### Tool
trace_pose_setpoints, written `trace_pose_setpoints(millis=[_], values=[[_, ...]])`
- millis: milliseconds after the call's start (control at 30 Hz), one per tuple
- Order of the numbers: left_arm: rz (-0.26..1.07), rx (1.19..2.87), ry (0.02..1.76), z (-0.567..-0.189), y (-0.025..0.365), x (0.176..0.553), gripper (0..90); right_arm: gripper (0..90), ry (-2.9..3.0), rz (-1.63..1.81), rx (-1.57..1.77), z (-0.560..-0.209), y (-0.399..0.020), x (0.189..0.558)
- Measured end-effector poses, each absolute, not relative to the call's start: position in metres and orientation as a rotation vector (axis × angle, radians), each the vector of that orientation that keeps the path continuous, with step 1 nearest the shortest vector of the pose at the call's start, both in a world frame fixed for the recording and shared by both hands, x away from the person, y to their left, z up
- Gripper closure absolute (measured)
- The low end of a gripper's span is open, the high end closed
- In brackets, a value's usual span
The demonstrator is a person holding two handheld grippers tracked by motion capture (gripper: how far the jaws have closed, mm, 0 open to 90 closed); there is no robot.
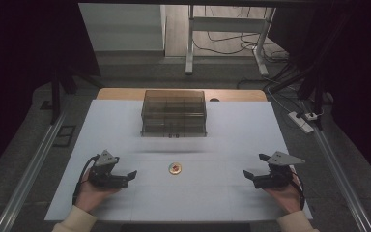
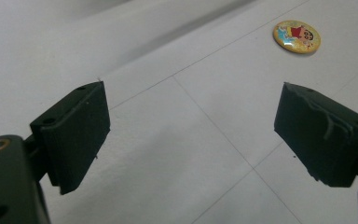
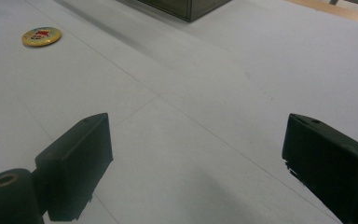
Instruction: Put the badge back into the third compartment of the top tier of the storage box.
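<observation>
- Surveying from the high view, I log a white table [image 1: 125,125] with a wooden edge showing at its far side.
- Left gripper [image 1: 128,177]: I hold it low over the near left of the table, jaws spread wide with nothing between them, pointing toward the middle. In the left gripper view its black pads [image 2: 77,133] stand well apart over bare surface.
- Right gripper [image 1: 249,175]: I hold it low over the near right of the table, jaws likewise spread and empty, pointing inward. In the right gripper view its pads [image 3: 77,161] stand well apart.
- Round badge [image 1: 174,168]: yellow rim, cartoon figure in red printed on its face. It lies flat on the table between the two grippers, apart from both.
- Drawer box [image 1: 174,112]: smoky translucent plastic, divided into compartments, standing at the far middle of the table, well apart from the badge. I cannot tell its contents.
- Power strip [image 1: 302,122]: on the floor beyond the table's right edge.
</observation>
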State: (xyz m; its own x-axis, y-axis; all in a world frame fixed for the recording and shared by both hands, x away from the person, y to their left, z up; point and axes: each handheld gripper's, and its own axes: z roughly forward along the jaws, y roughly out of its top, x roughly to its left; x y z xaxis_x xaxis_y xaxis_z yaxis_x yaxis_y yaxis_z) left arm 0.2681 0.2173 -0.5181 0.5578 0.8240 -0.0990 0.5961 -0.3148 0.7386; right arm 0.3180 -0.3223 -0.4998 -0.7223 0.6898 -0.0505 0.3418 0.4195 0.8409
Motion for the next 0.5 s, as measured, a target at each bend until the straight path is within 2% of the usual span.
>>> trace_pose_setpoints(millis=[500], values=[[0.349,2.023,1.137,-0.5155,0.2212,0.2718,10.7,10.3,2.295,1.200,0.876,-0.5025,-0.3226,0.3173]])
